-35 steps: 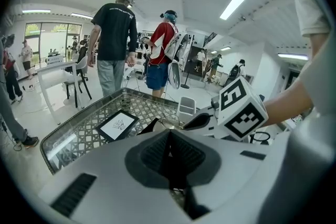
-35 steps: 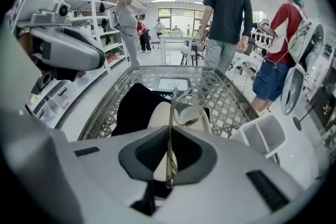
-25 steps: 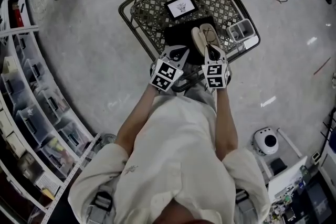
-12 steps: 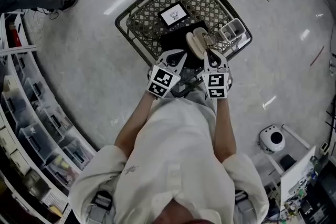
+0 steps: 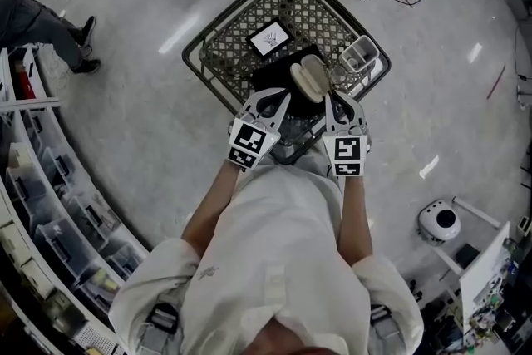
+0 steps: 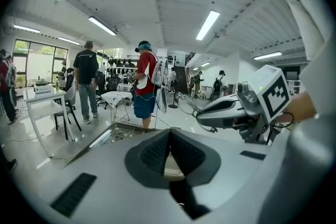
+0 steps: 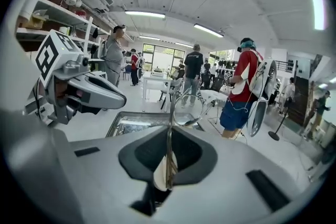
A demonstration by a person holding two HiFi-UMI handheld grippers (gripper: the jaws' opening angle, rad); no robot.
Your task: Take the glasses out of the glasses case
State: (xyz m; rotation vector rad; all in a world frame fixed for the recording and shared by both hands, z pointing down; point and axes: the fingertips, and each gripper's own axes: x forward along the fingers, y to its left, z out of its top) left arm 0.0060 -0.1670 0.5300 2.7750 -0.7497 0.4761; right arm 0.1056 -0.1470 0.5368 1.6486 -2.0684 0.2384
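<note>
The cream glasses case lies open on a black mat on the wire-mesh table. My right gripper hovers just right of the case, shut on a thin temple arm of the wire-rimmed glasses. In the right gripper view the arm runs up between the pads of the right gripper, and a round lens of the glasses stands above the tips. My left gripper hangs left of the case. In its own view the left gripper has its pads together, holding nothing.
A white card with a logo lies at the table's far side and a clear box at its right corner. Shelving lines the left. A white device sits on the floor. People stand beyond the table.
Both grippers have risen off the case and mat. The right one has brought the glasses up out of the case with it.
</note>
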